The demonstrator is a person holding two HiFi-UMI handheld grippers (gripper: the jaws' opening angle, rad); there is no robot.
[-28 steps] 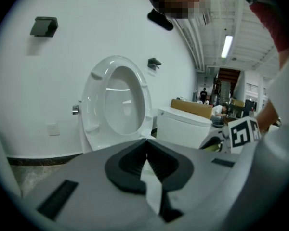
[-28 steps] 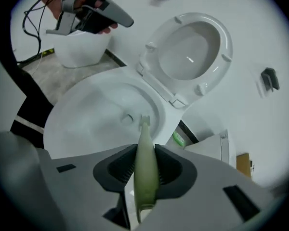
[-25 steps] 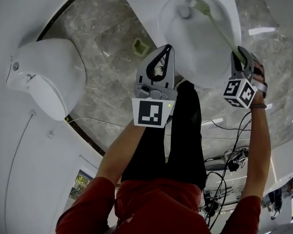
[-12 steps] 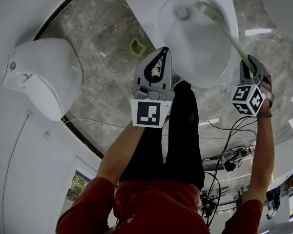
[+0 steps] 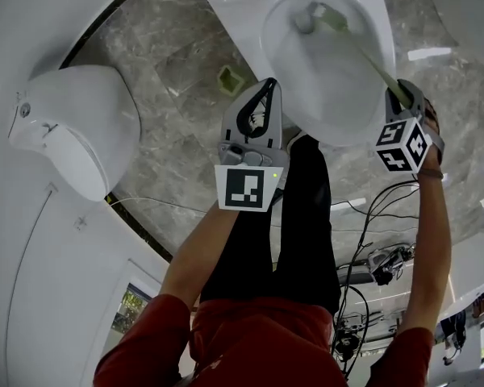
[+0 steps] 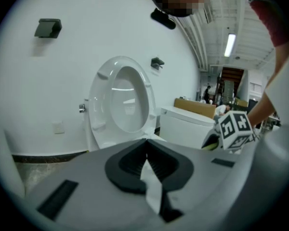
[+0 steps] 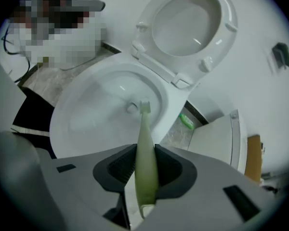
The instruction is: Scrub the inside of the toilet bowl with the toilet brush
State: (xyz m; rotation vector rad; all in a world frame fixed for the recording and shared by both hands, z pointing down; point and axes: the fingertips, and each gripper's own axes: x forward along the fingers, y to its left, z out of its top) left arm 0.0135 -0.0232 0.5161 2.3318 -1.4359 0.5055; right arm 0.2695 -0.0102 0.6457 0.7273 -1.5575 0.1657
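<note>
Closest to you, your red sleeves (image 5: 145, 329) and black trousers (image 5: 282, 240) fill the bottom of the head view, with loose cables (image 5: 379, 216) on the floor by your right leg. Your left gripper (image 5: 266, 87) hangs over the grey marble floor (image 5: 169, 63) just left of the bowl. Its fingers (image 6: 130, 160) are clenched tip to tip with nothing between them.

Your right gripper (image 5: 398, 89) tilts steeply down at the bowl's near right rim. In the right gripper view its fingers (image 7: 171, 170) are grasping the pale green handle of the toilet brush (image 7: 145, 158) from both sides. The handle runs up and away from the right gripper (image 7: 145, 148) into the bowl.

From above, the toilet brush (image 5: 371, 59) slants across the toilet bowl (image 5: 323, 95), and its head sits at the far end of the basin, just beside the drain opening (image 5: 304, 21). Whether the bristles touch the porcelain you cannot tell.

Beyond the bowl, the toilet seat (image 7: 188, 18) stands raised against the white wall. A small green object (image 5: 228, 75) lies on the floor left of the bowl. Well apart on your left is a second white toilet (image 5: 73, 127). In the left gripper view, a white cabinet (image 6: 188, 124) stands right of the seat, with a cardboard box (image 6: 195, 107) behind it.
</note>
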